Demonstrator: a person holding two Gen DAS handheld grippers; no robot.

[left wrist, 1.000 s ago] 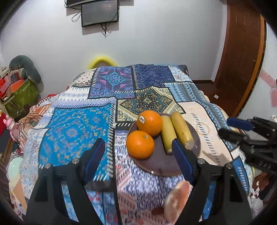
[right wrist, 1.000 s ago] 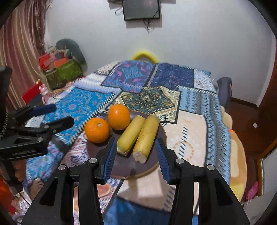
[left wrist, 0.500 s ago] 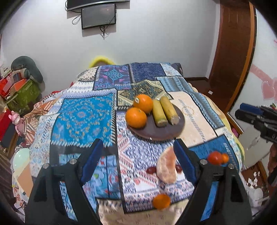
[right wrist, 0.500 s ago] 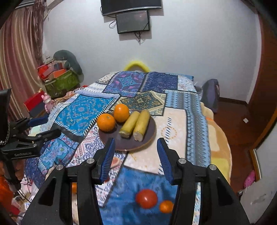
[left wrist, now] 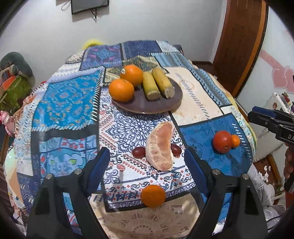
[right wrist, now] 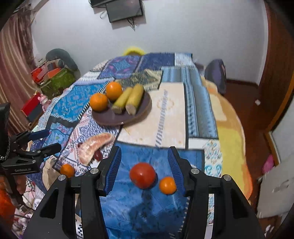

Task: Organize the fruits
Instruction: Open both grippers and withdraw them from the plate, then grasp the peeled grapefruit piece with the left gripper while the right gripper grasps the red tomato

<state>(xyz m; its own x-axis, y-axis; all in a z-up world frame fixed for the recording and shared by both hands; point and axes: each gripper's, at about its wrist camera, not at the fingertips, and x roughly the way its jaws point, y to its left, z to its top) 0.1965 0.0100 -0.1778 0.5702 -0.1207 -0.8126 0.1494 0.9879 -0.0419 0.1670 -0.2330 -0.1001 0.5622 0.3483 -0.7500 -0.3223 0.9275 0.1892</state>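
A brown plate [left wrist: 174, 100] [right wrist: 106, 119] on the patterned cloth holds two oranges [left wrist: 121, 90] [right wrist: 98, 102] and two yellow corn cobs [left wrist: 162, 85] [right wrist: 135, 99]. Nearer lie a peeled pomelo segment [left wrist: 160, 149] [right wrist: 91, 147], two red grapes [left wrist: 138, 152], a small orange [left wrist: 152, 195] [right wrist: 67, 170], a red tomato [left wrist: 222, 142] [right wrist: 143, 175] and a second small orange [left wrist: 235, 141] [right wrist: 167, 185]. My left gripper [left wrist: 147, 160] is open and empty above the pomelo segment. My right gripper [right wrist: 143, 158] is open and empty over the tomato.
The table [left wrist: 66, 103] is covered by a blue patchwork cloth. A screen [right wrist: 125, 9] hangs on the far wall. A wooden door [left wrist: 238, 42] stands at the right. Bags and boxes [right wrist: 53, 75] are piled on the floor at the left.
Both grippers have pulled back from the plate toward the near table edge and risen. The pomelo segment, grapes, tomato and small oranges have come into view. Both stay open.
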